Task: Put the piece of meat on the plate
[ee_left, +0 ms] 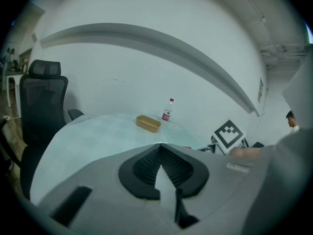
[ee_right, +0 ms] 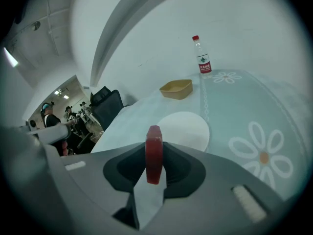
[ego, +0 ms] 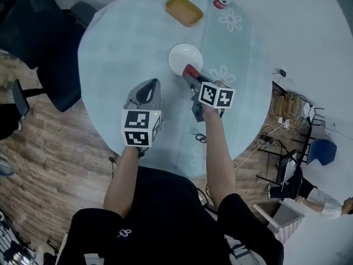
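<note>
A flat red piece of meat (ee_right: 153, 153) stands on edge between the jaws of my right gripper (ee_right: 154, 148), which is shut on it. In the head view the meat (ego: 191, 70) hangs at the near edge of the white plate (ego: 183, 54), with the right gripper (ego: 191, 76) just behind it. From the right gripper view the plate (ee_right: 186, 129) lies bare just beyond the jaws. My left gripper (ego: 148, 87) hovers over the table to the left of the plate; its jaws (ee_left: 161, 146) meet at the tip with nothing between them.
A tan rectangular tray (ego: 184, 10) and a red-capped water bottle (ego: 222, 1) stand at the table's far side. A black office chair (ego: 49, 37) is at the left edge of the round, pale blue table (ego: 121, 43). Cables and people are on the floor side to the right.
</note>
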### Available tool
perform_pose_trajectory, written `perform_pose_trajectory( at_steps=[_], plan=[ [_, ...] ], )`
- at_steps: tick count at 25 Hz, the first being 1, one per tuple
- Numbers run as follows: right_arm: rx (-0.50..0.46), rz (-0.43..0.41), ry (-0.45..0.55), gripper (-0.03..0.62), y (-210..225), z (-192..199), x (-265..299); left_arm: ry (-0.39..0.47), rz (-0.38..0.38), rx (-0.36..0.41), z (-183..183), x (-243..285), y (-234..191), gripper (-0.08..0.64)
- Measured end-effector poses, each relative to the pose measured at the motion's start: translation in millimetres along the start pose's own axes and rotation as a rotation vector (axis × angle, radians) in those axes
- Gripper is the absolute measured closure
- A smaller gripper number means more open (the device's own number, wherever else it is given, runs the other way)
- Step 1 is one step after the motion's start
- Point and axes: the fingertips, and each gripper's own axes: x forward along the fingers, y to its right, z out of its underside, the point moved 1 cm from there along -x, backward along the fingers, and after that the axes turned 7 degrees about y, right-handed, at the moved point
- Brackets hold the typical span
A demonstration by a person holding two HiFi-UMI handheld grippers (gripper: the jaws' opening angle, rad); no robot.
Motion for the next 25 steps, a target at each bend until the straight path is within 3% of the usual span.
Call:
perform_pose_trajectory(
  at_steps=[4,9,14,17,20,25],
  plan=[
    [-0.009,-0.036,-0.087,0.492,14.9,-14.5,36.6,-0.025,-0.031,-0.013,10.6,6.2,-13.5,0.566],
    [0.101,-0.097,-0.142,0.492,18.8,-27.4,72.6,-0.058,-0.063,-0.033,23.2,15.4,-33.5,0.566],
    [0.199,-0.133,-0.186,0.492,24.0,-19.0,79.7,-0.067,-0.052,-0.028,29.1,17.3,-25.2,0.566],
    [0.186,-0.084,-0.149,0.479,33.3,-21.0,79.5,-0.064,-0.046,-0.026,26.8,17.2,-24.1,0.566],
    [0.162,-0.016,-0.138,0.408,45.1,-17.0,78.2,-0.06,-0.043,-0.027,24.1,17.9,-24.9,0.566],
    [0.098,0.049,-0.11,0.354,49.2,-17.3,73.5,-0.047,-0.031,-0.022,17.4,14.0,-20.2,0.566]
  ],
)
